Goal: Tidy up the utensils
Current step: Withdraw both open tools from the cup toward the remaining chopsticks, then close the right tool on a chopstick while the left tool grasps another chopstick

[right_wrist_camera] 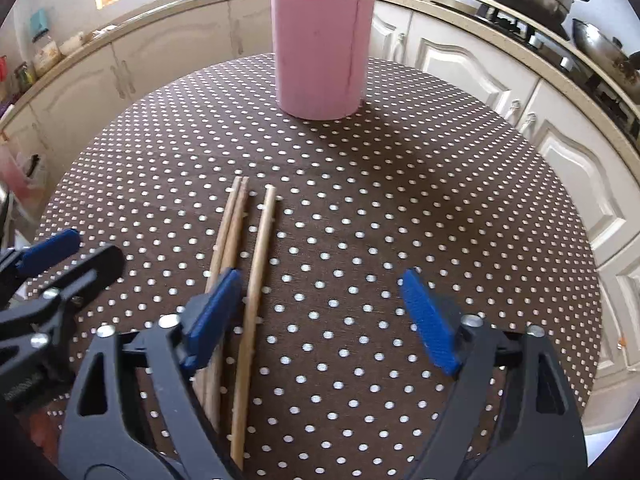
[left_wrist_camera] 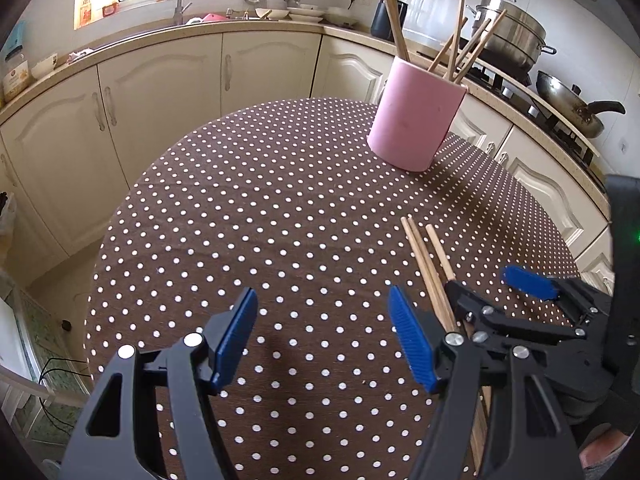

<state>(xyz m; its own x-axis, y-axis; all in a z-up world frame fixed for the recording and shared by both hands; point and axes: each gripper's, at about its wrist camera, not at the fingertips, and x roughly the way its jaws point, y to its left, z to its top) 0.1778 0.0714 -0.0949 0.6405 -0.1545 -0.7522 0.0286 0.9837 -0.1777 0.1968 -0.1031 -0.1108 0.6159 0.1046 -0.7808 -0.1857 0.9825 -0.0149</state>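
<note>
A pink holder (left_wrist_camera: 416,116) stands at the far side of the dotted table (left_wrist_camera: 280,208) with several wooden chopsticks in it; it also shows in the right wrist view (right_wrist_camera: 322,52). Three loose chopsticks (right_wrist_camera: 244,264) lie flat on the cloth; they also show in the left wrist view (left_wrist_camera: 430,268). My right gripper (right_wrist_camera: 320,316) is open and empty, its left finger above the chopsticks. My left gripper (left_wrist_camera: 324,340) is open and empty, left of the chopsticks. The right gripper shows in the left wrist view (left_wrist_camera: 496,292), open over them.
Cream kitchen cabinets (left_wrist_camera: 160,92) curve around the table. A stove with a steel pot (left_wrist_camera: 512,32) and a wok (left_wrist_camera: 572,104) is at the back right. The sink counter (left_wrist_camera: 208,20) holds dishes.
</note>
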